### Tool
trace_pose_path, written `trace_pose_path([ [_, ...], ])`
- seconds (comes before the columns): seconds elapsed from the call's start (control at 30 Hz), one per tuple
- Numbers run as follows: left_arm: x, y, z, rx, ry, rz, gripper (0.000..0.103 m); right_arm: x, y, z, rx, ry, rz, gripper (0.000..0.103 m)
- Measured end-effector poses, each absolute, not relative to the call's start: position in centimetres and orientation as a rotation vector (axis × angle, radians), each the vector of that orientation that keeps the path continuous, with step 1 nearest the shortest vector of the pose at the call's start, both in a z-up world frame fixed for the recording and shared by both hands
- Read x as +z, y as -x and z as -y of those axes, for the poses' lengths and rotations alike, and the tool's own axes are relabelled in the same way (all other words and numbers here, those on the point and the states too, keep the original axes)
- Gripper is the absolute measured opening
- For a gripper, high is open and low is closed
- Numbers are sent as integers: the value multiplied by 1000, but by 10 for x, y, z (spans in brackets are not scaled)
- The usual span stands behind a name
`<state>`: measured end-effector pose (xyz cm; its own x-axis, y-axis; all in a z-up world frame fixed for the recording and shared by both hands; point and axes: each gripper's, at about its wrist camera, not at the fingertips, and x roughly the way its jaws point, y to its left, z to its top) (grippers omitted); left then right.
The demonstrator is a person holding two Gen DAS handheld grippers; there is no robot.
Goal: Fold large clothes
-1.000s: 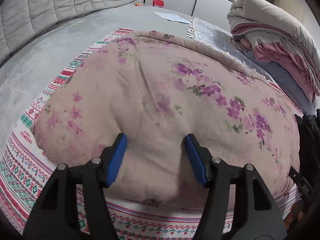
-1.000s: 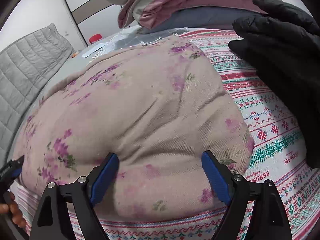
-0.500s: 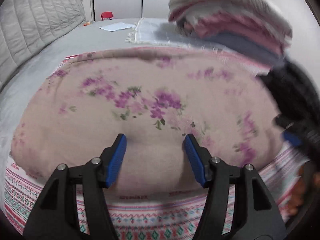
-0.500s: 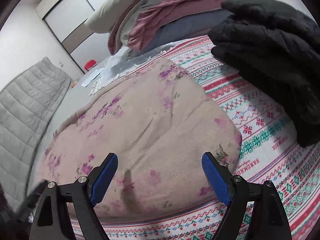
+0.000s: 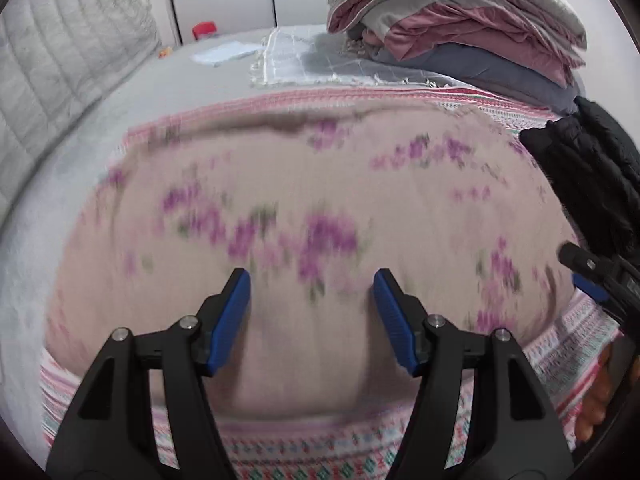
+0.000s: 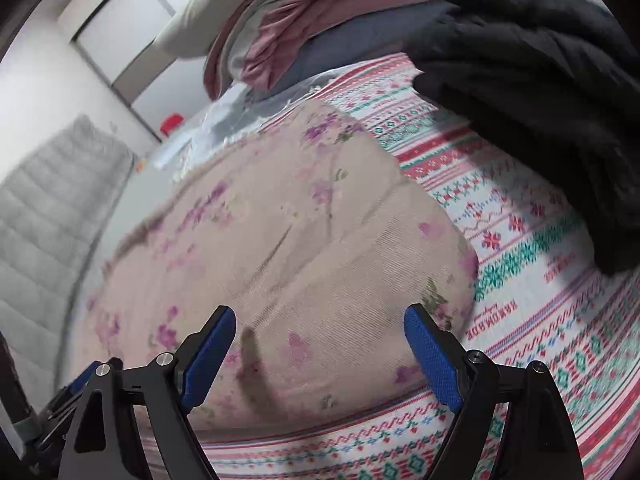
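A beige garment with purple flowers [image 5: 304, 200] lies folded flat on a patterned red, white and green blanket [image 5: 320, 456]; it also shows in the right wrist view [image 6: 288, 248]. My left gripper [image 5: 312, 312] is open and empty above the garment's near edge. My right gripper [image 6: 320, 356] is open wide and empty over the garment's near right part. The right gripper shows at the right edge of the left wrist view [image 5: 600, 280].
A black puffy jacket [image 6: 540, 100] lies on the blanket to the right. A stack of folded bedding [image 5: 460, 24] sits at the back right. A grey quilted headboard [image 5: 60, 80] runs along the left. A red item [image 5: 204, 30] and a paper [image 5: 224, 52] lie far back.
Both grippers have drawn back and risen from the garment, and both views have swung to the right. The garment has stayed flat. Both grippers have remained open.
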<state>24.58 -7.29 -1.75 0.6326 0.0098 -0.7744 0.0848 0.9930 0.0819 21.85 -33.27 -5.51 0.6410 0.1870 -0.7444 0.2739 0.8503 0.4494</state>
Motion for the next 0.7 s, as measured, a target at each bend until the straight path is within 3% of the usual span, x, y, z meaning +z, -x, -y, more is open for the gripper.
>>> trace_pose_path([
  [0.13, -36, -292, 77, 17, -158, -981, 69, -55, -218, 335, -43, -597, -889, 87],
  [0.27, -65, -323, 53, 20, 18, -1075, 85, -58, -220, 331, -40, -563, -920, 87],
  [0.53, -35, -372, 50, 31, 89, -1086, 84, -52, -214, 336, -15, -640, -901, 87],
  [0.7, -54, -433, 46, 115, 110, -1143, 84, -52, -211, 341, -8, -674, -902, 87],
])
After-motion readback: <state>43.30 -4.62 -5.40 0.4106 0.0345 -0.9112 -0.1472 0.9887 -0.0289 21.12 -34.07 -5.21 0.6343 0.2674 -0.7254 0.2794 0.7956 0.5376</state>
